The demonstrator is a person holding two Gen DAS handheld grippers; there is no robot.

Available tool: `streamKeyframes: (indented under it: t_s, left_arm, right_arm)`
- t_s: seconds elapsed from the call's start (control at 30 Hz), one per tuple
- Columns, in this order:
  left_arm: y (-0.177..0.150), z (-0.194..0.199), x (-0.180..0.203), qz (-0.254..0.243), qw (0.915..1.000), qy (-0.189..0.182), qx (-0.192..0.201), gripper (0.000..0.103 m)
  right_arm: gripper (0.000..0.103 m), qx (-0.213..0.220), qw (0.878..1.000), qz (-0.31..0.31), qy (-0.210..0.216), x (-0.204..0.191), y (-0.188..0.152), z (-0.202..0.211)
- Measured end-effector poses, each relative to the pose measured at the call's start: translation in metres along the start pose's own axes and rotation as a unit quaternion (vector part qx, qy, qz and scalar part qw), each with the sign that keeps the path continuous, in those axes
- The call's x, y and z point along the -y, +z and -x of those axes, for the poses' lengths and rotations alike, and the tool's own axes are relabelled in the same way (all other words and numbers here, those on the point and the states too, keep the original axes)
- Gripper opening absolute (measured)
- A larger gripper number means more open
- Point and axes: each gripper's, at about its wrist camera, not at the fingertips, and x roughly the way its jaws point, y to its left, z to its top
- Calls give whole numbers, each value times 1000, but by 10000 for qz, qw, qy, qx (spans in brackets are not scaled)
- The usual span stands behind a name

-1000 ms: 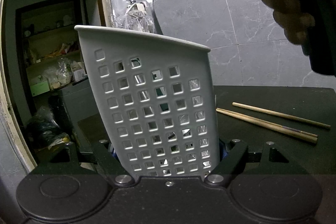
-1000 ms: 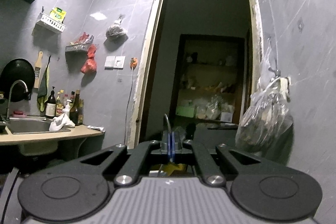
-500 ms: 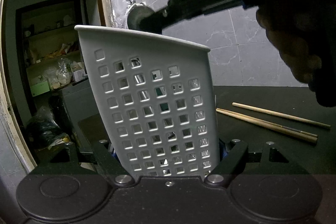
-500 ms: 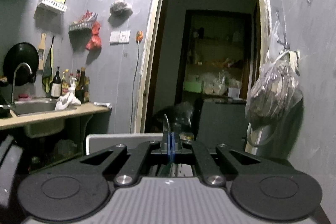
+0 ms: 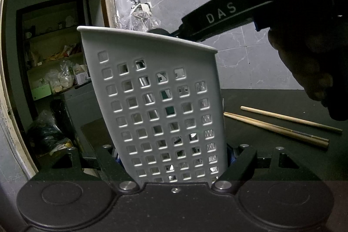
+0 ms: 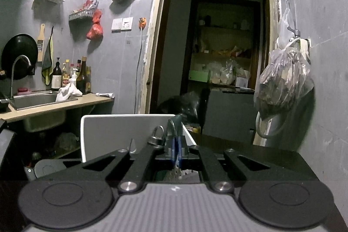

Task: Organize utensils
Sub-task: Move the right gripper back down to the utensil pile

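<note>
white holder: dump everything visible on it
The holder is a tall white plastic-looking caddy with a grid of small square holes and a smooth rolled rim. It stands tilted on the dark table, wider at the top, its base clamped between the left hand-held gripper's fingers. The right hand-held gripper reaches over its rim. Metal utensil handles poke up inside it.

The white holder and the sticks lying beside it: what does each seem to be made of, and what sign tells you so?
Holder: probably moulded plastic, matte white; a smooth rolled rim and neat rows of square holes suggest it.
Sticks: likely wood or bamboo chopsticks, pale tan and unvarnished-looking, slim and tapering; the grain is too small to tell.
</note>
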Motion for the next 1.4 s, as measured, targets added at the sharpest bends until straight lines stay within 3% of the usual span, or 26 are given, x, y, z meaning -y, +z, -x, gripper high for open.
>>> streamKeyframes:
  t_s: [0.2,0.27,0.5,0.67,0.77,0.9,1.2,1.4]
  left_arm:
    - [0,0,0,-5,10000,0,2,80]
    - [0,0,0,-5,10000,-1,1,80]
    - [0,0,0,-5,10000,0,2,80]
    - [-1,0,1,-4,10000,2,3,80]
    - [-1,0,1,-5,10000,1,3,80]
    - [-1,0,0,-5,10000,1,4,80]
    - [-1,0,1,-5,10000,4,3,80]
    - [0,0,2,-50,10000,27,-7,81]
  right_arm:
    - [18,45,9999,-59,127,4,-2,4]
    - [35,126,9997,-85,182,5,1,7]
    - [62,518,9985,-71,175,14,13,26]
    - [90,706,9974,-96,-135,24,19,36]
    - [100,724,9964,-136,-418,32,18,38]
    - [103,389,9948,-363,-869,47,11,34]
    - [103,-639,9855,-1033,-1182,82,-22,10]
    - [103,-1776,9642,-1334,-1450,102,-48,-24]
